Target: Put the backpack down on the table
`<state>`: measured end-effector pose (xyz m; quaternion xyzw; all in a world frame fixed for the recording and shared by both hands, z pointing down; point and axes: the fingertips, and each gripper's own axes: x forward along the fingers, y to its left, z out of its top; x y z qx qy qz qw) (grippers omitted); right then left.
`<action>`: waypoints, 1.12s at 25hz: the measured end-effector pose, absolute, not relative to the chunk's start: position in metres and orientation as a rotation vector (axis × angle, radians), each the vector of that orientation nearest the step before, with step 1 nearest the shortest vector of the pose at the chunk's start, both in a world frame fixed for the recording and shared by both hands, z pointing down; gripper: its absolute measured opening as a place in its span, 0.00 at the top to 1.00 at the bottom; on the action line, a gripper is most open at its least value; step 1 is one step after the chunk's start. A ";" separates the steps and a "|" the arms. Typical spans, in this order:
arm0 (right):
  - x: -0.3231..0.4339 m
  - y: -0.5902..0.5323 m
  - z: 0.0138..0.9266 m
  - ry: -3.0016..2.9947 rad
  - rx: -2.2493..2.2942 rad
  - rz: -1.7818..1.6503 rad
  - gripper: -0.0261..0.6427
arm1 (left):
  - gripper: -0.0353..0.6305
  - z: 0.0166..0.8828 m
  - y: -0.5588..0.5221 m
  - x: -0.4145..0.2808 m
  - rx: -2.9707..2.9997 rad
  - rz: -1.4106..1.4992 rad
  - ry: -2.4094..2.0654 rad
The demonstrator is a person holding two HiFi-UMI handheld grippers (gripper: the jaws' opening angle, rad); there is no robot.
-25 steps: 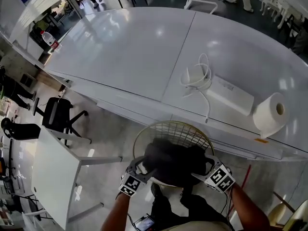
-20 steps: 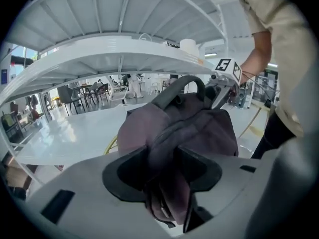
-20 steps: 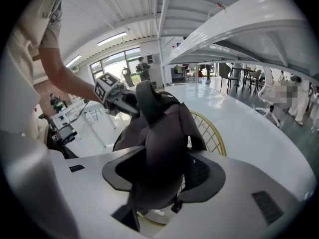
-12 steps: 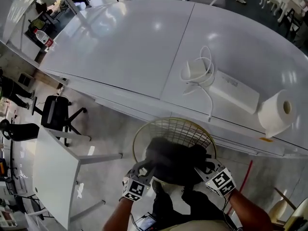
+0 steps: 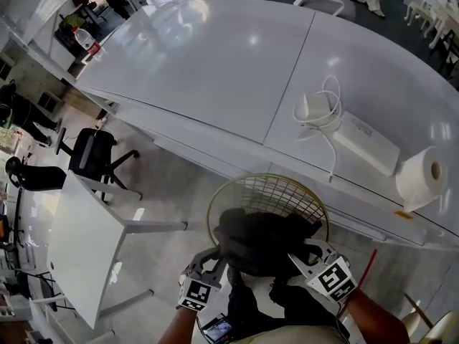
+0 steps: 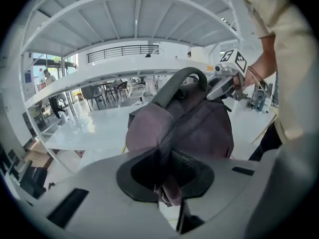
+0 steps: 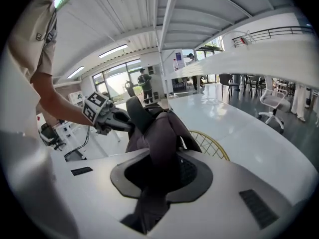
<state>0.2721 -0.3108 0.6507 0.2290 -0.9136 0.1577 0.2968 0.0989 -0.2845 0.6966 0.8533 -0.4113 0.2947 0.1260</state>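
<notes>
Over the near rim of the wire basket point(image 5: 271, 190), short of the white table point(image 5: 215, 63), the dark backpack point(image 5: 262, 239) is held up from both sides. Its fabric is pinched by the left gripper point(image 5: 214, 254), whose jaws are closing, and gripped by the right gripper point(image 5: 302, 254).
</notes>
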 end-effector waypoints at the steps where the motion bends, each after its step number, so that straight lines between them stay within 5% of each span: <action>1: 0.267 -0.312 0.642 -2.440 0.593 0.405 0.83 | 0.87 0.688 -0.284 0.094 2.476 0.854 -1.222; 11: 0.185 -0.314 0.571 -2.553 0.428 0.274 0.83 | 0.87 0.610 -0.258 0.015 2.393 0.881 -1.459; 28: -0.120 -0.207 0.450 -2.724 -0.040 0.086 0.83 | 0.87 0.483 -0.098 -0.261 2.117 0.994 -1.871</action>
